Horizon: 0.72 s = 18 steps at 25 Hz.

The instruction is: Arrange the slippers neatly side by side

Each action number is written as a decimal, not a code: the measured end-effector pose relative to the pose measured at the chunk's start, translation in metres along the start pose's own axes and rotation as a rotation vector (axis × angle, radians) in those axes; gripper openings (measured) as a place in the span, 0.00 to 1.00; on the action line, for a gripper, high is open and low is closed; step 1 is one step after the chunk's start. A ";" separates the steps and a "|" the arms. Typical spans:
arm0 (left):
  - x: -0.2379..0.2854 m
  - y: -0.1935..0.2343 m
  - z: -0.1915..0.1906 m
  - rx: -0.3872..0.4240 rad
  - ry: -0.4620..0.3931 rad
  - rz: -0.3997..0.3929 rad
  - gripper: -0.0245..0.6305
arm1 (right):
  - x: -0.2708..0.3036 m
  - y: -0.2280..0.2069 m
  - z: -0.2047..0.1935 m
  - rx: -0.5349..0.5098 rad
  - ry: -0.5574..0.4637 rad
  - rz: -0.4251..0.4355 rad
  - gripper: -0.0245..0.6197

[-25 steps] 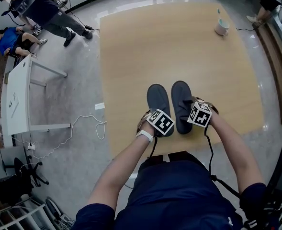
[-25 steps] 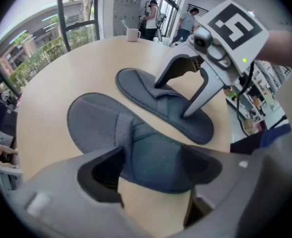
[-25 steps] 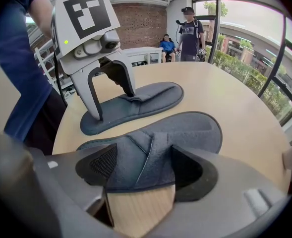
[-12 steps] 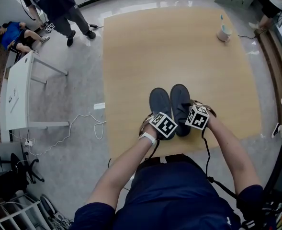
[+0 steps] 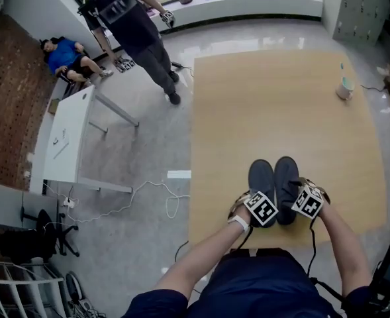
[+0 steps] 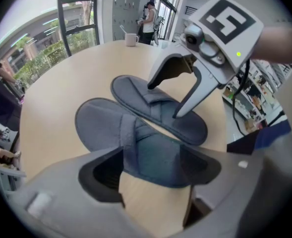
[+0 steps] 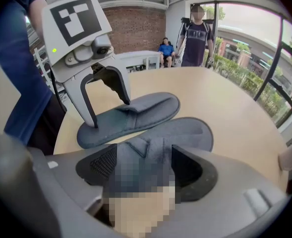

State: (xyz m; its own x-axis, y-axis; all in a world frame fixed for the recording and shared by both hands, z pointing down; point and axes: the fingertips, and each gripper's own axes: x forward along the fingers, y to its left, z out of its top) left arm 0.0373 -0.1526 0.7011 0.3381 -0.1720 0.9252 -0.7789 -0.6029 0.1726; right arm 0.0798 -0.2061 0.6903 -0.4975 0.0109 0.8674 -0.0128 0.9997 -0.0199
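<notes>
The left slipper (image 5: 261, 177) and right slipper (image 5: 286, 174) lie close side by side, toes toward 12 o'clock, at the table's (image 5: 261, 98) 6 o'clock edge. The left gripper (image 6: 150, 170) and right gripper (image 7: 145, 168) each straddle a heel, jaws wide apart. The arranging looks done; only lifting away remains.

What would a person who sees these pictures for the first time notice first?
Two dark grey slippers, the left slipper and the right slipper, lie close side by side near the front edge of the wooden table. The left gripper and the right gripper each hold their tongs wide, astride the near end of one slipper. A white cup stands alone at the table's far right corner.
</notes>
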 end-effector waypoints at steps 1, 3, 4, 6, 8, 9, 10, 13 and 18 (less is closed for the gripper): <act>-0.006 -0.001 -0.003 -0.017 -0.024 -0.007 0.59 | -0.005 0.002 0.001 0.026 -0.033 -0.020 0.58; -0.026 0.003 -0.008 -0.072 -0.081 -0.017 0.59 | -0.019 0.001 0.013 0.098 -0.135 -0.077 0.58; -0.038 0.006 -0.008 -0.114 -0.116 -0.025 0.59 | -0.028 -0.001 0.022 0.142 -0.197 -0.105 0.58; -0.064 0.009 -0.003 -0.210 -0.201 -0.046 0.58 | -0.051 -0.009 0.039 0.245 -0.328 -0.152 0.58; -0.098 0.009 0.009 -0.281 -0.297 -0.042 0.56 | -0.076 -0.017 0.053 0.349 -0.451 -0.193 0.56; -0.113 0.009 0.014 -0.298 -0.346 -0.032 0.54 | -0.089 -0.019 0.060 0.394 -0.505 -0.216 0.53; -0.127 0.009 0.019 -0.304 -0.395 -0.027 0.51 | -0.101 -0.021 0.067 0.435 -0.555 -0.239 0.49; -0.157 0.005 0.031 -0.293 -0.517 -0.035 0.39 | -0.130 -0.021 0.087 0.523 -0.672 -0.298 0.37; -0.202 -0.001 0.048 -0.249 -0.684 -0.027 0.04 | -0.176 -0.007 0.131 0.514 -0.815 -0.364 0.13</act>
State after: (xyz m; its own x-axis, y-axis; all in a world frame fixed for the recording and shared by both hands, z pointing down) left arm -0.0044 -0.1549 0.4979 0.5495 -0.6575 0.5154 -0.8355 -0.4322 0.3395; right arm 0.0541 -0.2180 0.4727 -0.8237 -0.5004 0.2666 -0.5551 0.8074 -0.1998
